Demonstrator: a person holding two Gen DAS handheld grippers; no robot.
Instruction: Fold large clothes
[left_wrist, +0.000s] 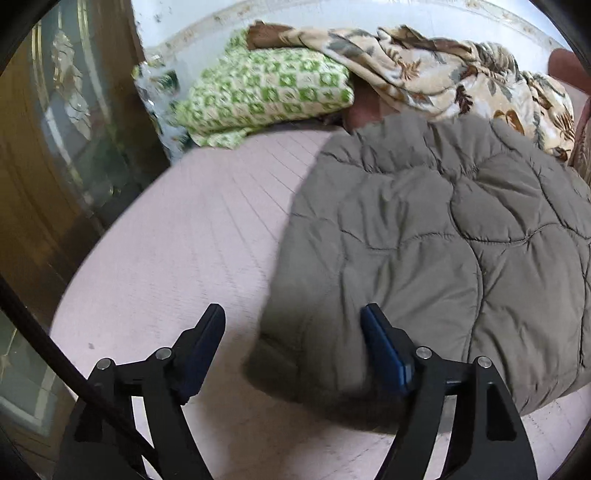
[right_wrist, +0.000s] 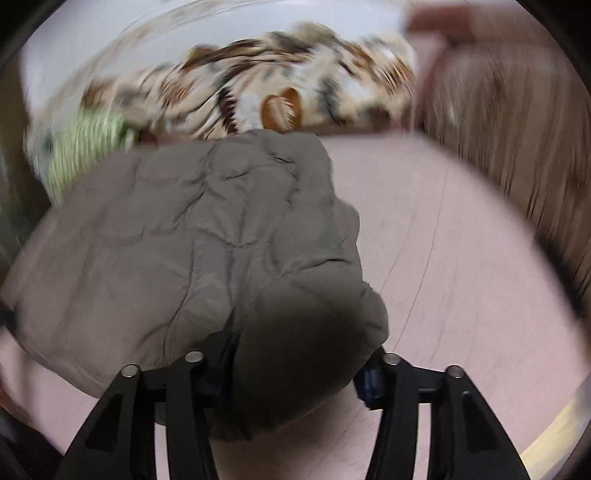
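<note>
A grey-brown quilted jacket (left_wrist: 424, 236) lies folded on the pink bed sheet (left_wrist: 184, 240). My left gripper (left_wrist: 291, 343) is open just above the jacket's near left corner, with its right finger (left_wrist: 384, 350) over the fabric and its left finger over the sheet. In the right wrist view the jacket (right_wrist: 203, 229) fills the middle. A puffy fold of it bulges between the fingers of my right gripper (right_wrist: 295, 365), whose jaws stand wide apart around it. The fingertips are hidden by the fabric.
A green-and-white patterned pillow (left_wrist: 258, 92) and a beige leaf-print blanket (left_wrist: 443, 77) lie at the head of the bed. A wooden cabinet with glass (left_wrist: 55, 147) stands at the left. A brown striped fabric (right_wrist: 517, 147) hangs at the right.
</note>
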